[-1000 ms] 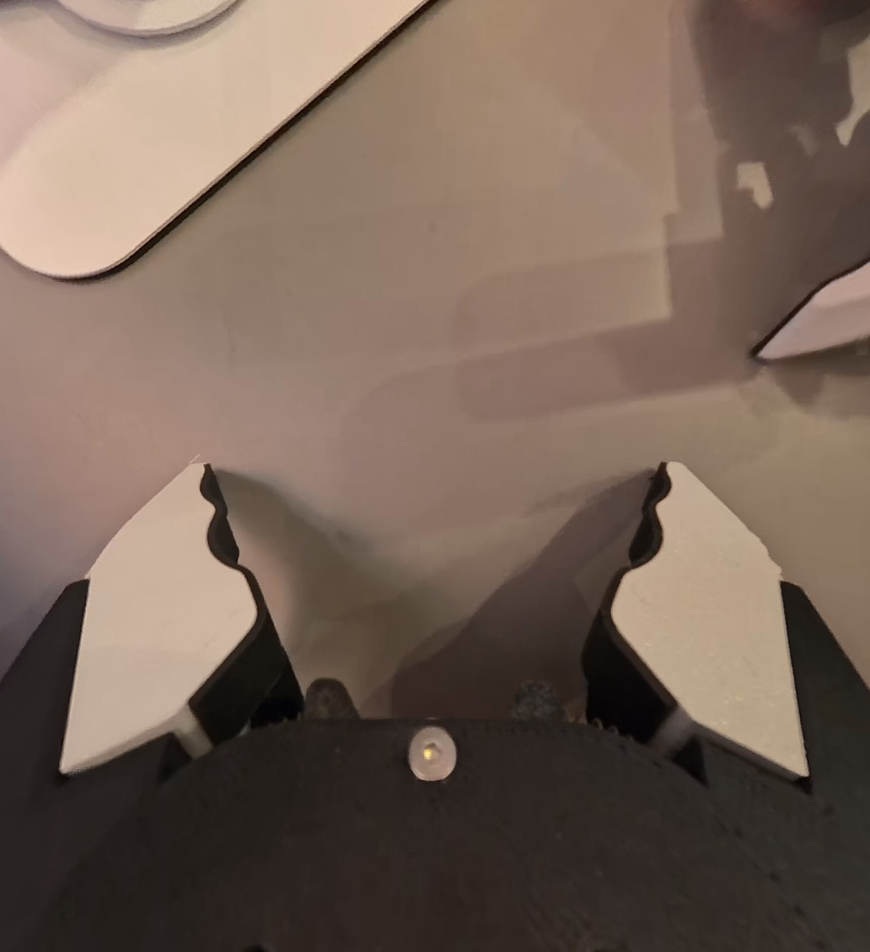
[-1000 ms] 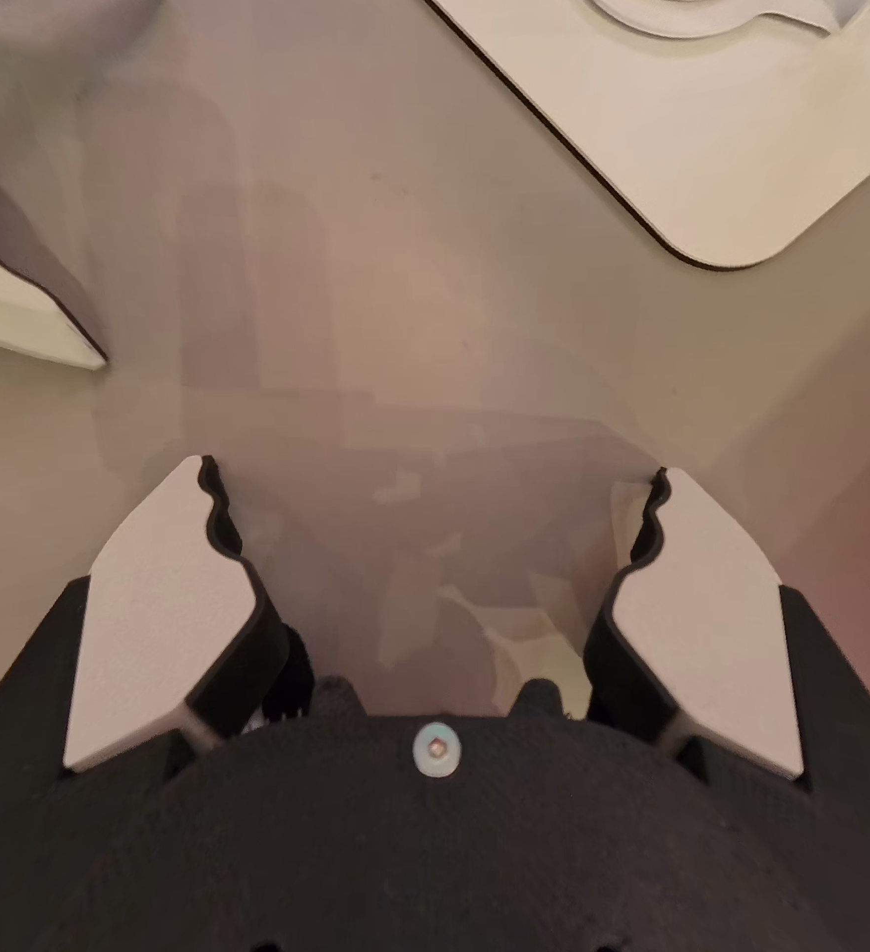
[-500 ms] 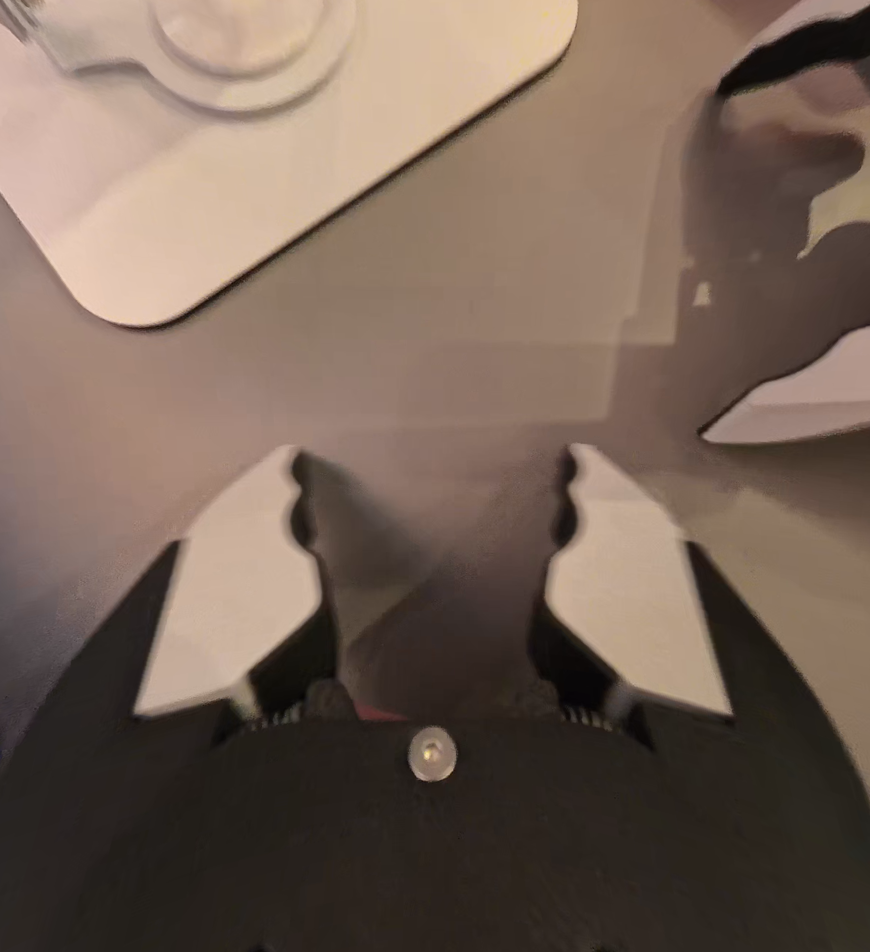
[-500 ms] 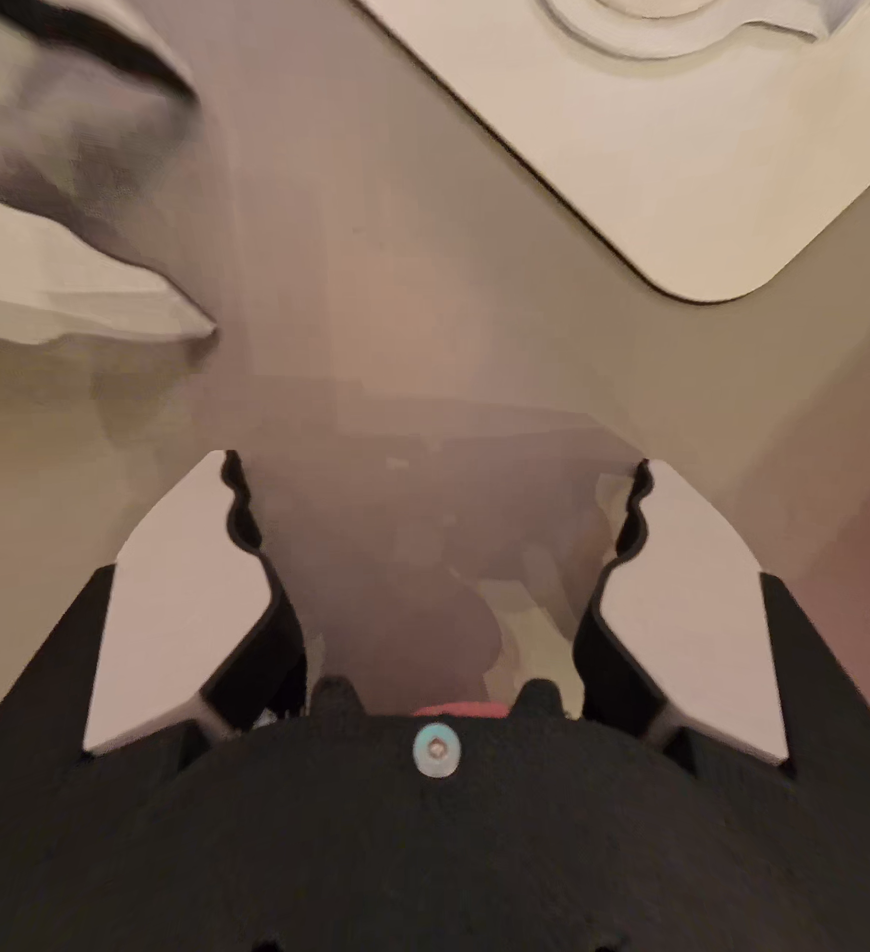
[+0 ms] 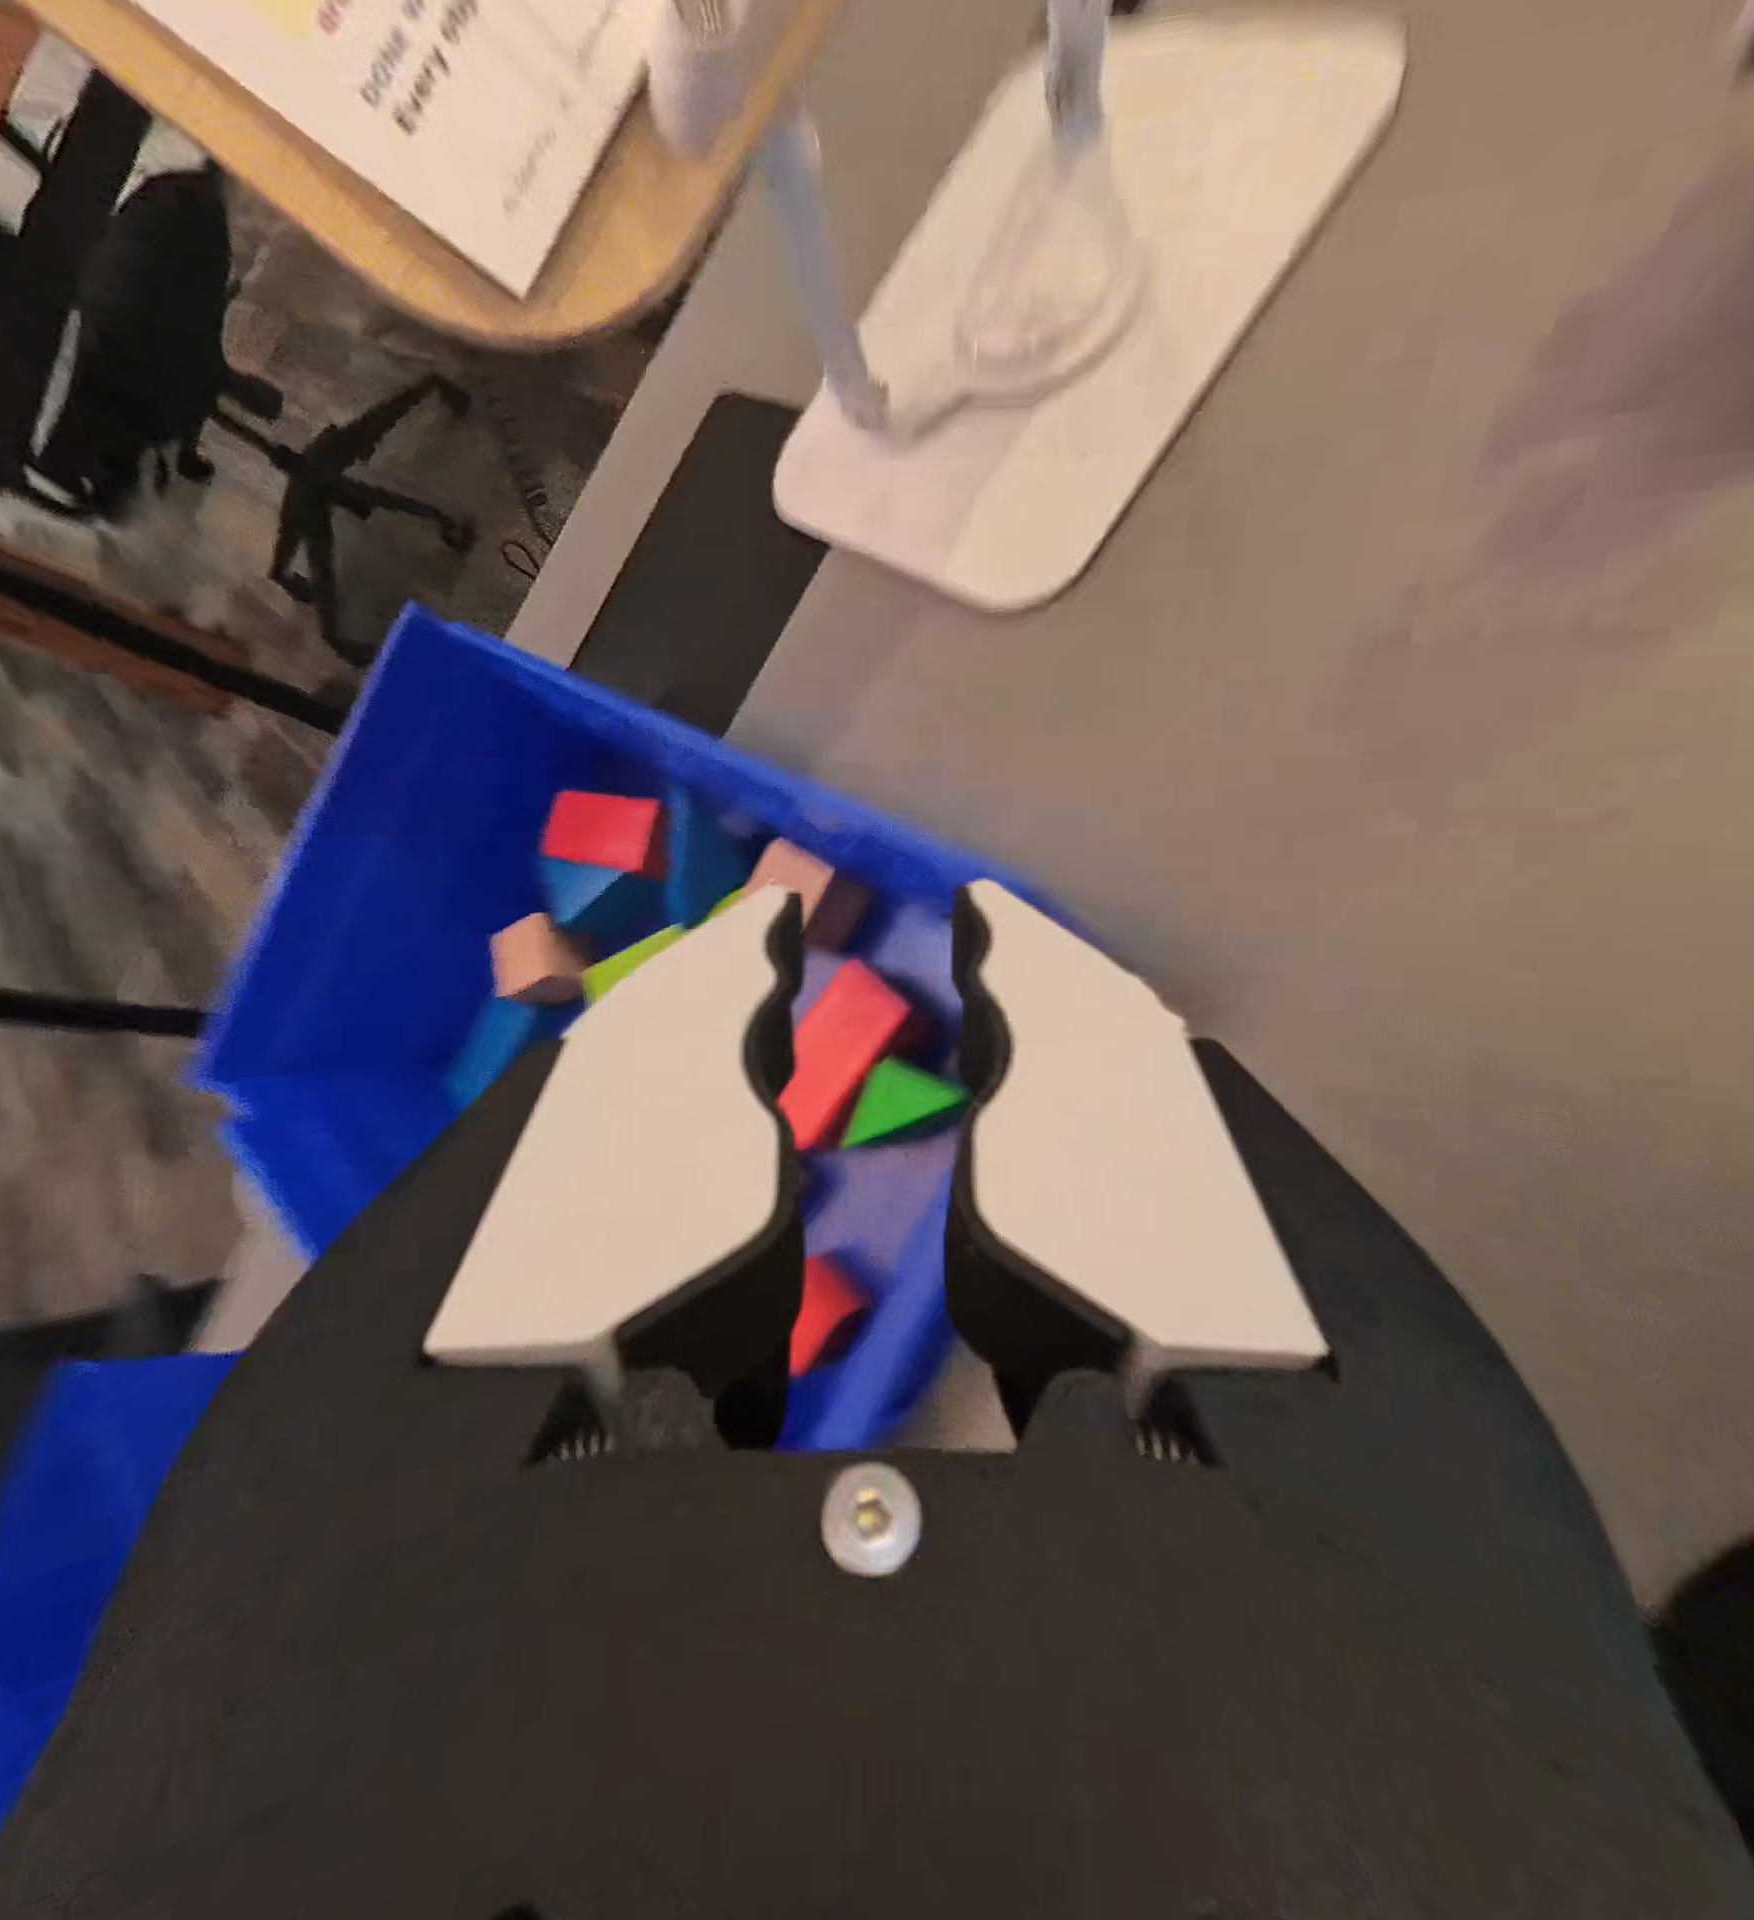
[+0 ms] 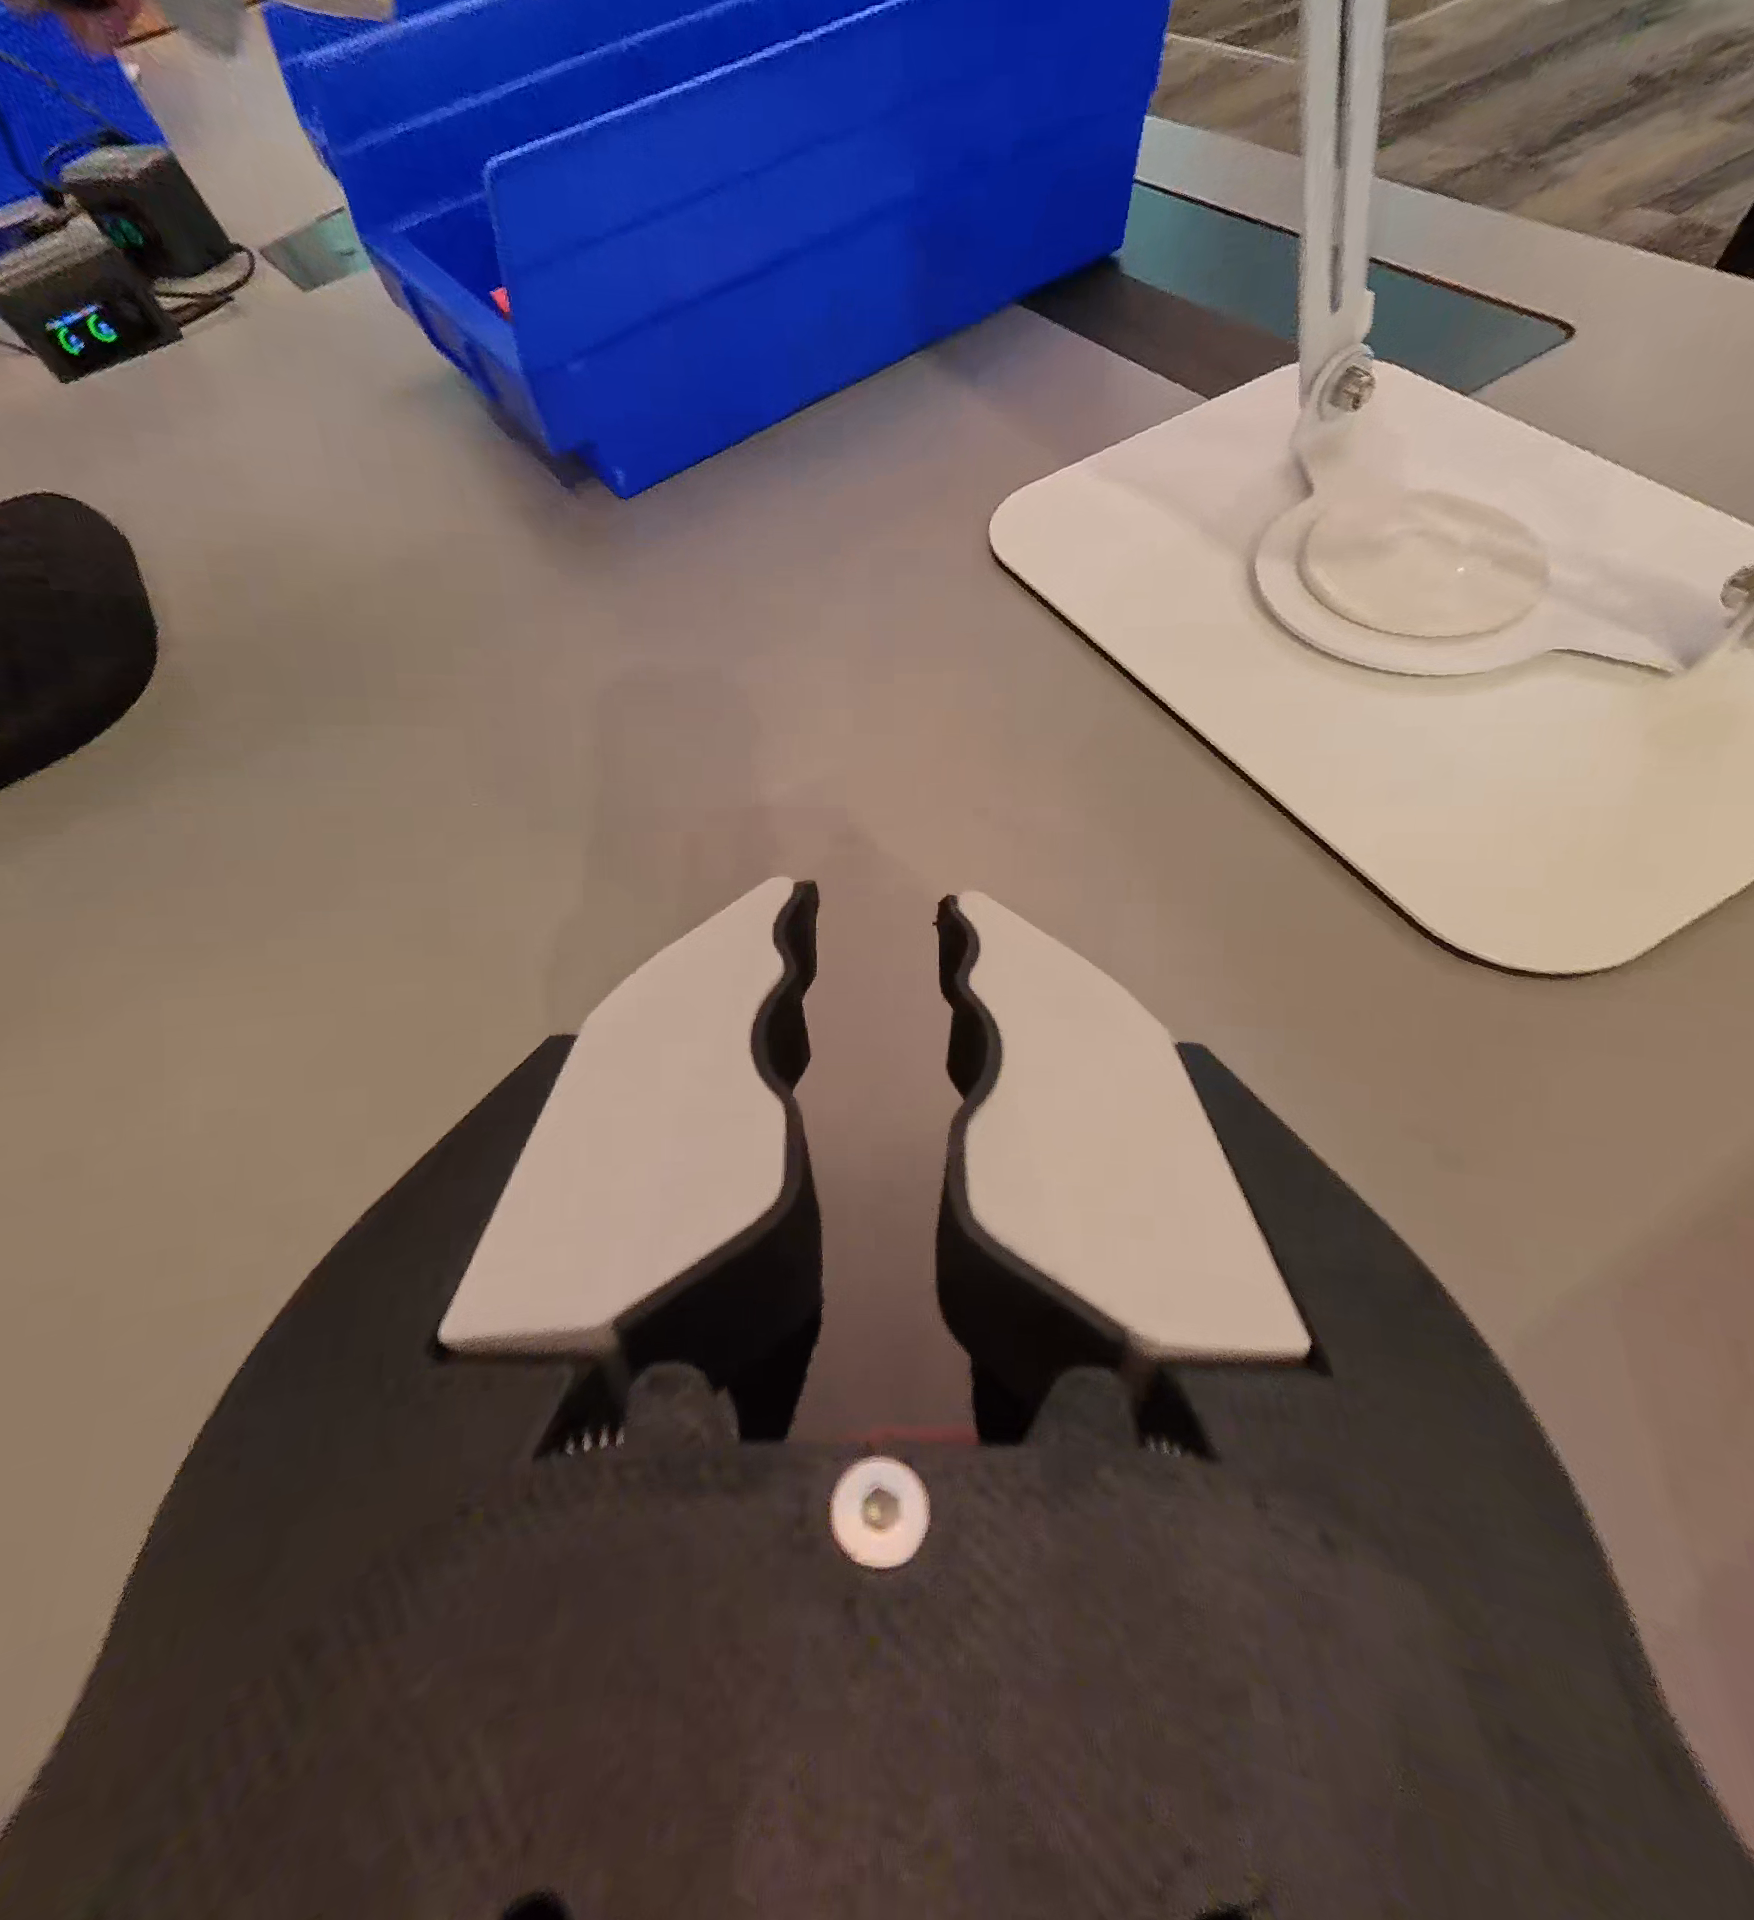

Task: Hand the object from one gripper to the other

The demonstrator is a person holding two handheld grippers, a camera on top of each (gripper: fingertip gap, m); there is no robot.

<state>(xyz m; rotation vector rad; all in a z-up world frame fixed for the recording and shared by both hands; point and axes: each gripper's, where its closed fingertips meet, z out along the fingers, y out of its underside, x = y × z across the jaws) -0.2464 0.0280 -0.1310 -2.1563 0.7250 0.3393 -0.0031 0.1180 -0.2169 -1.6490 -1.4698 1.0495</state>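
Observation:
My left gripper (image 5: 875, 899) hangs over an open blue bin (image 5: 364, 935) at the table's left edge. Its jaws stand a narrow gap apart with nothing between the pads. Through the gap I see loose blocks lying in the bin below: a red block (image 5: 842, 1049) and a green wedge (image 5: 899, 1101). More blocks lie farther in, among them a red one (image 5: 603, 831) and a blue one (image 5: 592, 899). My right gripper (image 6: 873, 896) is above the bare grey table (image 6: 437, 831), jaws also narrowly apart and empty. The blue bin also shows in the right wrist view (image 6: 748, 312), at the back.
A white stand with a flat base (image 6: 1475, 748) stands to the right; it also shows in the left wrist view (image 5: 1091, 312). A black rounded object (image 6: 11, 644) lies at the left. Small black devices with green lights (image 6: 83, 322) sit far left. Beyond the table edge are floor and an office chair (image 5: 156, 312). Tip to tip, the grippers are about 30 cm apart. To the red block (image 5: 842, 1049): left tips about 12 cm, right tips about 30 cm.
Both grippers have risen from close above the table and their jaws have narrowed from wide open onto nothing. The left one has swung left over the blue bin.

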